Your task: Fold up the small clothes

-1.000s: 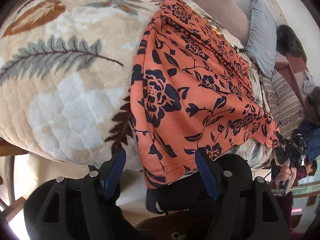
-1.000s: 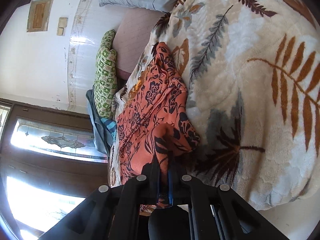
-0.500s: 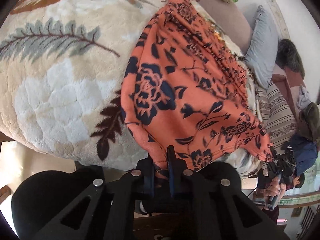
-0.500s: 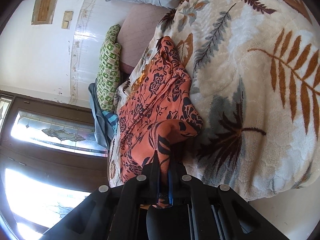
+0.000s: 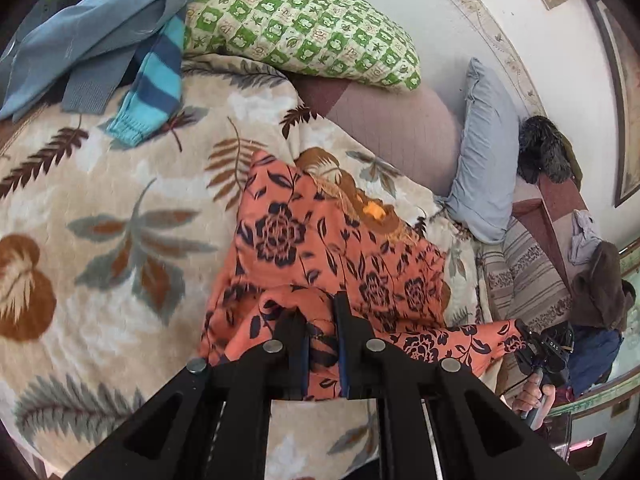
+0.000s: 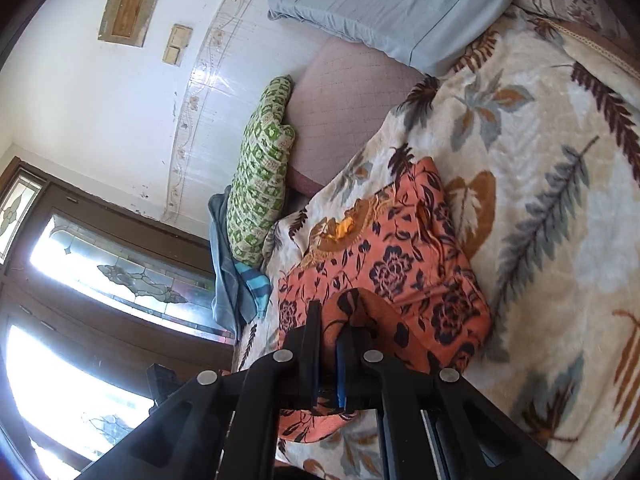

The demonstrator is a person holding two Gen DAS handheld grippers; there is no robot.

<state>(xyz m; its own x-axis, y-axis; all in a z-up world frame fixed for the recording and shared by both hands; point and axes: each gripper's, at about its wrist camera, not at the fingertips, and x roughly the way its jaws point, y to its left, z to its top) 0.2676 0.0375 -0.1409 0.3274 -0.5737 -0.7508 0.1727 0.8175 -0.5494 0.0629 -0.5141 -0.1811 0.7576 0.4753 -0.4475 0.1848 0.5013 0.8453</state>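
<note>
— Nearest first: left gripper (image 5: 320, 316) clamped narrow on a bunched hem corner of the thin orange cloth garment with dark navy flowers (image 5: 320, 240); right gripper (image 6: 330, 328) pinched just as tight on the other hem corner (image 6: 352, 312)

— Weight, stiffness?

— Light and limp, judging by the sag between the two grips; soft folds, no spring, likely to slump wherever unsupported. Probably a little clingy on the plush cream leaf-print blanket (image 5: 100, 240), so better lifted than dragged

— Where best held?

— At the corners of the hem, as now; edges taut between both tools for a straight crease

— And the rest of it?

— Further out, spread flat near the middle of the bed, neckline end toward the green checked pillow (image 5: 304, 28) and pale blue pillow (image 5: 486, 160) at the head edge
</note>
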